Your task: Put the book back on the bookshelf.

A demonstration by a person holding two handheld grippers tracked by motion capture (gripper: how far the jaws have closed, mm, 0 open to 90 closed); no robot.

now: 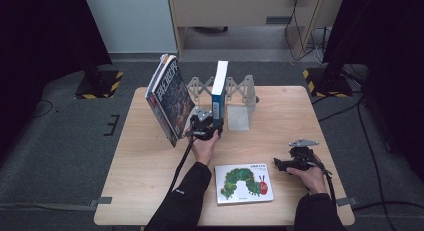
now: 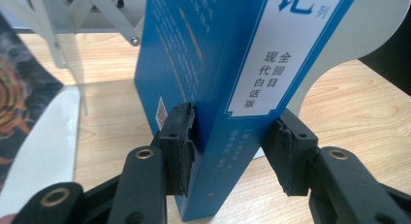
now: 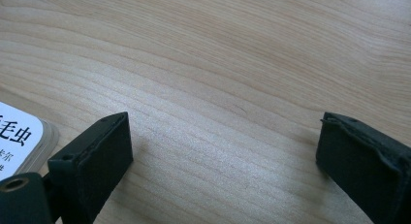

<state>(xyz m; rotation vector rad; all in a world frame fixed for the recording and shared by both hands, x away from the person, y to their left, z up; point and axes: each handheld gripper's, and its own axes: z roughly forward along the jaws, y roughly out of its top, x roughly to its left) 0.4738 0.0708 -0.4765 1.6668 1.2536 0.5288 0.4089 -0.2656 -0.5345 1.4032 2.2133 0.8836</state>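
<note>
Two pads clamp blue book | high view: caterpillar book flat

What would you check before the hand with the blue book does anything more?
1. Left gripper on the blue book: one finger touches the cover; whether the other touches, cannot tell.
2. Blue book upright on the table: ok.
3. Blue book inside the white rack: cannot tell.
4. Dark-cover book stable: not ok, it leans.
5. Right gripper free: ok, fingers open over bare wood.
6. Caterpillar book out of the way: ok, flat near the table's front edge.
</note>
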